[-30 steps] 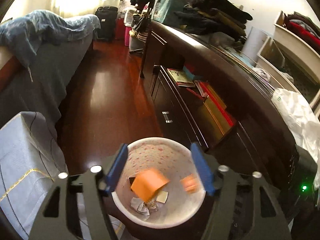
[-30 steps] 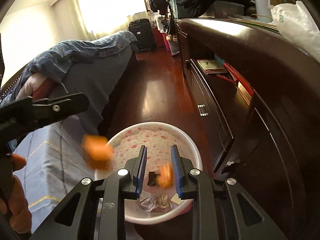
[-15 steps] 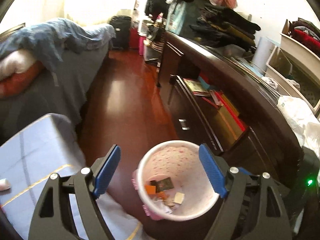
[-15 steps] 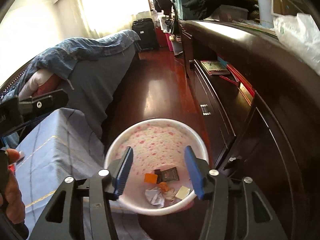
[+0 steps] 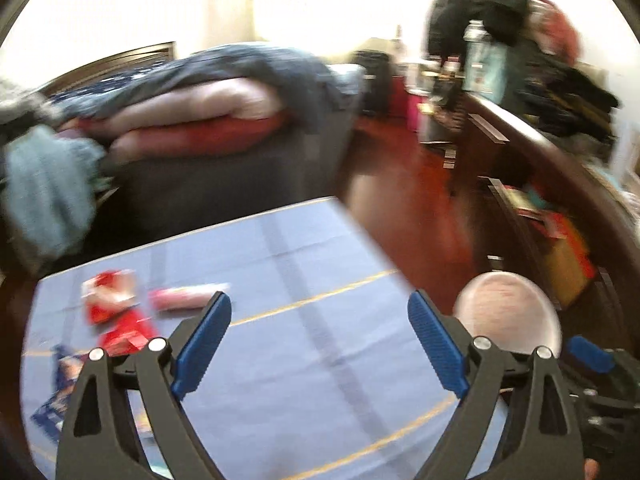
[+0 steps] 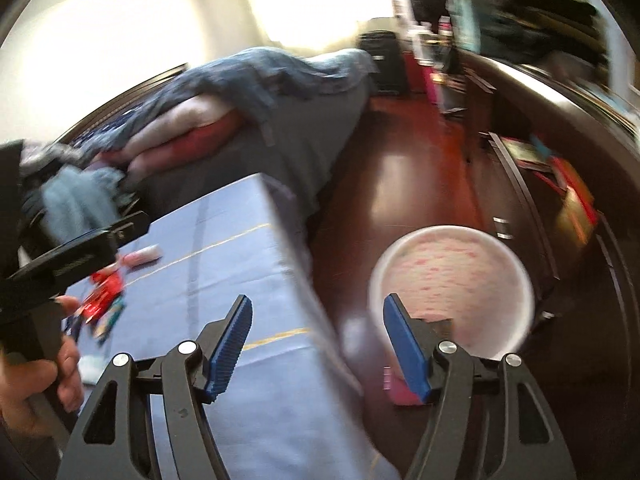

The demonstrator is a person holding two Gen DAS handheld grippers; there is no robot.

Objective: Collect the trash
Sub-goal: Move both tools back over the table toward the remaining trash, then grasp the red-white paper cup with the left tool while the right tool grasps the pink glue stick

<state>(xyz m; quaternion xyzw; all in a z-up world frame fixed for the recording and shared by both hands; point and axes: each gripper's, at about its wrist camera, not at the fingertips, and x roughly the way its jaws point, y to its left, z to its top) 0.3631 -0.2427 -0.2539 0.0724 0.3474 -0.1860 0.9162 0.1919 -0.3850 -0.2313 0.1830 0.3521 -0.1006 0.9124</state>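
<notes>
Both views are motion-blurred. My left gripper is open and empty above a blue-clothed table. Red wrappers and a pink wrapper lie on the cloth to its left, with dark blue scraps nearer. The pink-speckled white bin stands on the floor at the right. My right gripper is open and empty over the table's edge, the bin to its right. The red wrappers and the pink wrapper lie at the left, beside the left gripper's body.
A bed with a blue blanket and pillows lies beyond the table. A dark dresser with open shelves of books runs along the right. Red-brown wooden floor lies between them. Suitcases stand at the far end.
Both grippers have swung left from above the bin toward the table. The right gripper has opened wider. The orange scraps dropped into the bin earlier.
</notes>
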